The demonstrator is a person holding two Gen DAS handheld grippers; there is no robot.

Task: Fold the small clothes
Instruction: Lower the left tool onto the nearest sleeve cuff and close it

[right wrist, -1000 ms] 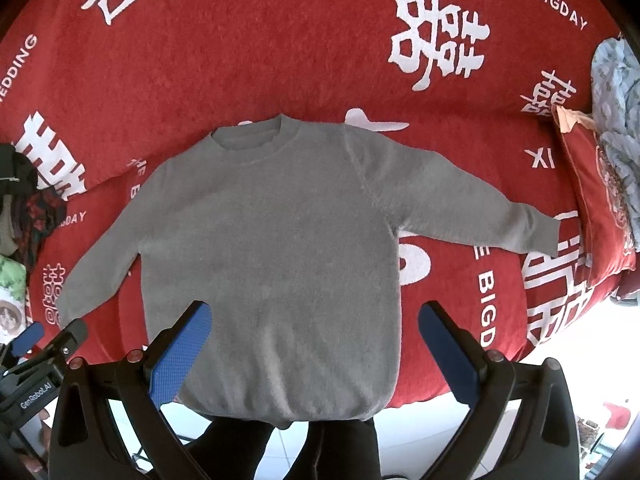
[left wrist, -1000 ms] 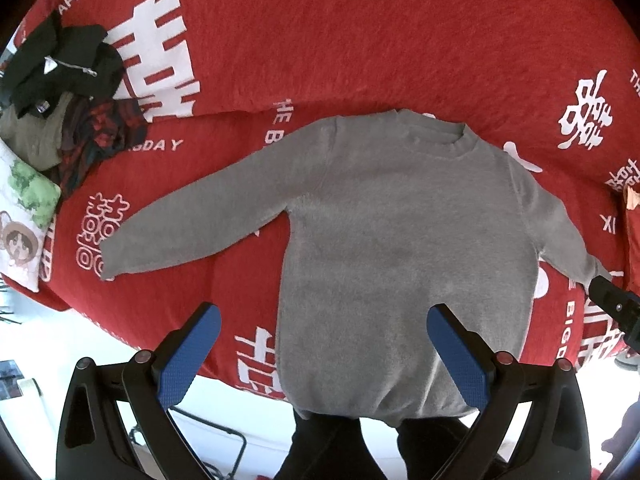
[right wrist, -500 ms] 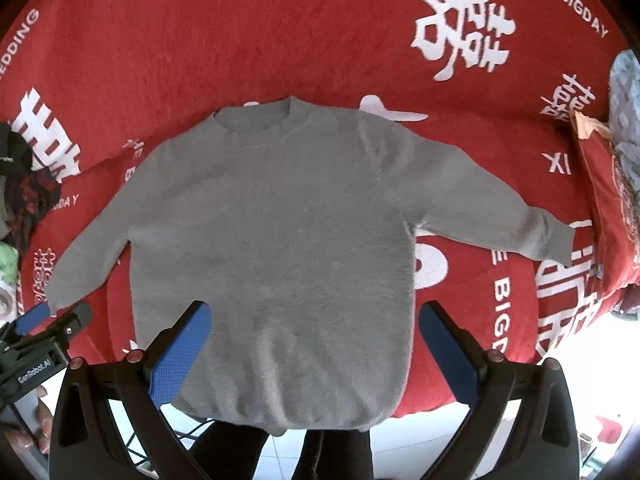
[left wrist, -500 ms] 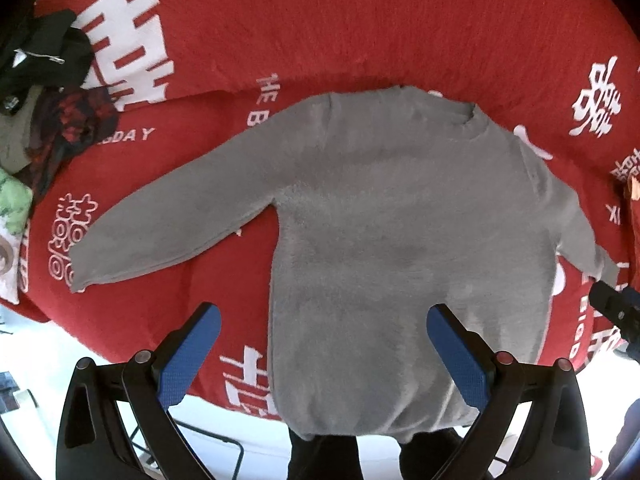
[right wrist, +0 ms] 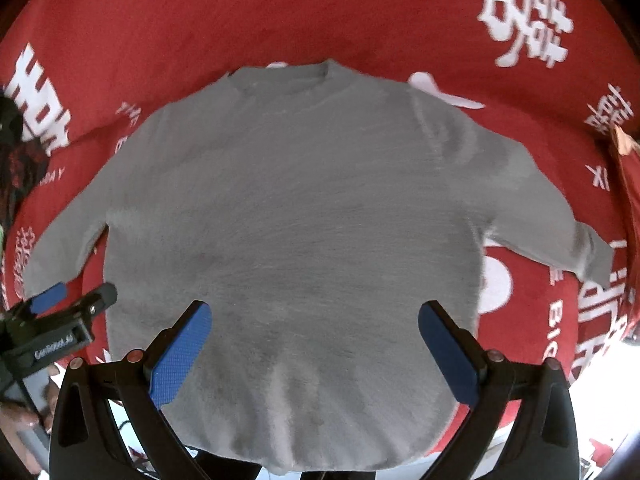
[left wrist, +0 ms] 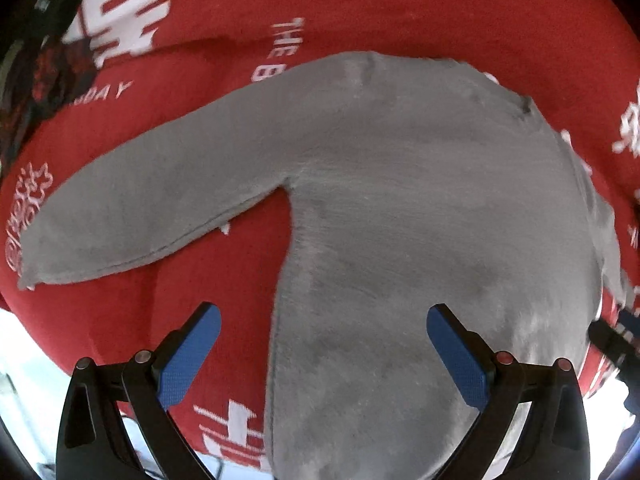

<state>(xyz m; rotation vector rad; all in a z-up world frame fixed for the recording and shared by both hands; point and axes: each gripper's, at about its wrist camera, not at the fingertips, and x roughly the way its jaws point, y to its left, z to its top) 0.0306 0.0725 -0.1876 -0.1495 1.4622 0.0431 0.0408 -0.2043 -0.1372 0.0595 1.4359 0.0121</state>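
A grey long-sleeved sweater (left wrist: 420, 208) lies flat on a red cover, front up, sleeves spread, hem toward me. It also shows in the right wrist view (right wrist: 296, 220). My left gripper (left wrist: 320, 352) is open and empty above the sweater's lower left side, its left sleeve (left wrist: 132, 208) stretching out to the left. My right gripper (right wrist: 314, 352) is open and empty above the lower middle of the body. The left gripper also shows at the left edge of the right wrist view (right wrist: 68, 300), near the left cuff.
The red cover (right wrist: 280, 20) with white lettering spans the whole surface. A pile of dark clothes (left wrist: 36, 72) lies at the far left. A red cushion (right wrist: 628, 184) sits at the right edge. The cover's near edge drops to a pale floor (left wrist: 24, 344).
Both grippers have moved forward and down toward the sweater, which now fills more of each view. Both stay open and empty.
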